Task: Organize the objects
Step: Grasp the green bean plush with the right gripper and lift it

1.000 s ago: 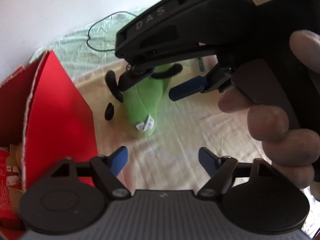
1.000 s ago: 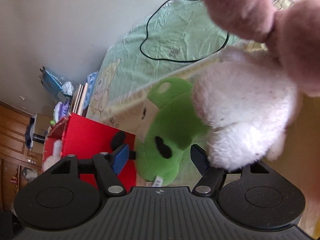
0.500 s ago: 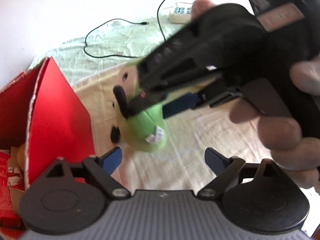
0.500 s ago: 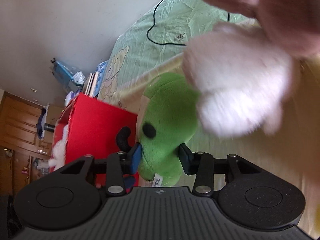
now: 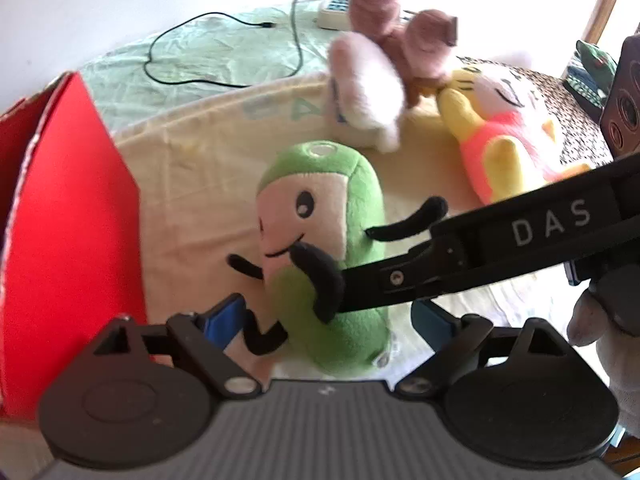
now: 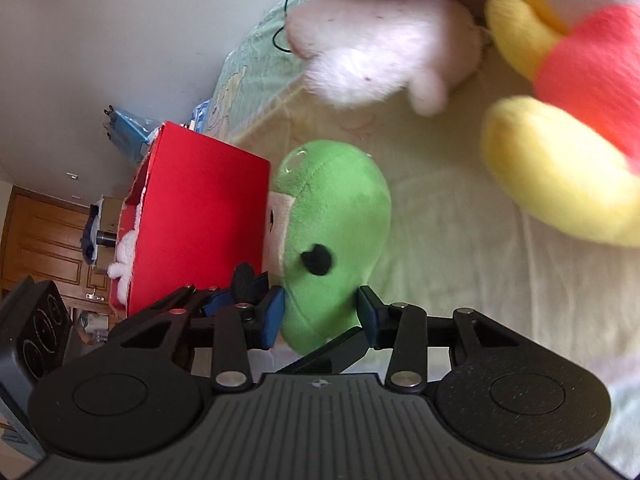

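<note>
A green plush toy (image 5: 320, 216) with a cream face and black limbs stands upright in the middle of the left wrist view. My right gripper (image 5: 352, 284) reaches in from the right and is shut on its lower body. In the right wrist view the blue fingers (image 6: 274, 316) squeeze the green plush toy (image 6: 336, 232) between them at the right gripper (image 6: 320, 314). My left gripper (image 5: 327, 316) is open, with its blue pads on either side of the toy's base without pressing it. A red box (image 5: 68, 208) stands just to the left.
A white and pink plush (image 5: 368, 80) and a yellow and pink plush (image 5: 500, 136) lie on the cream sheet (image 5: 192, 184) behind. A black cable (image 5: 192, 52) and power strip lie farther back. The red box (image 6: 200, 220) holds a white plush (image 6: 124, 252).
My right gripper has shut on the green plush, raised it upright and brought it close between the left gripper's fingers. The left view now shows the plushes behind.
</note>
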Tool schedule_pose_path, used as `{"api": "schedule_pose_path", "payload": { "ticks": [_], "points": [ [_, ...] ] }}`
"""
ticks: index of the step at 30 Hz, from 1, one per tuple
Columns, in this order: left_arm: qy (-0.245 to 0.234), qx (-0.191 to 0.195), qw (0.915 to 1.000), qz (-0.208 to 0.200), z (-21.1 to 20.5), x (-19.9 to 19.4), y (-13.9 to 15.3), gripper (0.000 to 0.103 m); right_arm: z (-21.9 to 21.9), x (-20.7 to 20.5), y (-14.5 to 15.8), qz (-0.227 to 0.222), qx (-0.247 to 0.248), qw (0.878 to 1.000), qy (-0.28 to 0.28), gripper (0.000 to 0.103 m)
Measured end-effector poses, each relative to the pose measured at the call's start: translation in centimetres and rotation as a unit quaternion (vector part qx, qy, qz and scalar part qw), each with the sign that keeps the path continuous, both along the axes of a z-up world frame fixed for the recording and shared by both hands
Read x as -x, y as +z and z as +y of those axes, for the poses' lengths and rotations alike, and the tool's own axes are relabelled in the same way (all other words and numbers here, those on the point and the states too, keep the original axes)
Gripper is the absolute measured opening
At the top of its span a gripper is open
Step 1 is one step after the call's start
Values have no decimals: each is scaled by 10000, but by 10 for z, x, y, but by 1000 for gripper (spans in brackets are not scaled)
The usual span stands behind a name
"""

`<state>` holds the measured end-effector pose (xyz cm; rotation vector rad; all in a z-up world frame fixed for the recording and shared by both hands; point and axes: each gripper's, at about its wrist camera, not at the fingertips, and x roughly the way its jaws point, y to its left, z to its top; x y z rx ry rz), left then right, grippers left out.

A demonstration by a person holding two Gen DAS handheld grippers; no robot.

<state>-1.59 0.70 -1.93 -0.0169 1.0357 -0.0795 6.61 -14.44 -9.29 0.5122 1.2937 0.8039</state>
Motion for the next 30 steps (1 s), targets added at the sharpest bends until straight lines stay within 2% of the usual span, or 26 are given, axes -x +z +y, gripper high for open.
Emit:
{"api": "schedule_pose_path", "payload": {
  "ticks": [3,8,9,10,11,12,14,15,17,20,23,30],
  "points": [
    [-111,-10,9999,-66,-5,-3,-8,83,-9,2,-1,67,-48,9999,-128,42],
    [-140,-111,9998,-122,-17,-3,-5,82,-12,0,-1,-8,-96,9999,-141,43],
    [-129,-111,9998,-129,-17,-4,-6,85,-12,0,-2,10,-142,9997,-194,43],
    [-113,-80,9998,-126,-16,-5,-5,88,-12,-1,-2,-24,-166,9996,-235,45],
    [-95,-12,9999,-124,-15,-7,-4,93,-11,-1,-2,-81,-148,9995,-258,51],
    [-62,-13,9999,-142,-13,-10,-6,93,-10,-2,-2,-121,-128,9994,-288,58],
    [23,-104,9998,-176,-11,-17,-9,94,-5,-7,-4,-111,-104,9993,-350,64],
    [86,-99,9998,-152,-9,-21,-11,90,-3,-9,-5,-79,-160,9992,-356,65],
    [164,26,9998,-64,-5,-28,-15,84,3,-13,-7,-62,-262,9992,-311,65],
    [260,-38,9996,-34,-3,-31,-19,81,13,-16,-14,82,-374,9988,-317,65],
    [293,-18,9996,29,-1,-28,-20,74,19,-12,-13,65,-492,9985,-222,54],
    [387,239,9989,124,-2,-9,-15,74,25,7,-2,-194,-299,9994,10,54]
  ]
}}
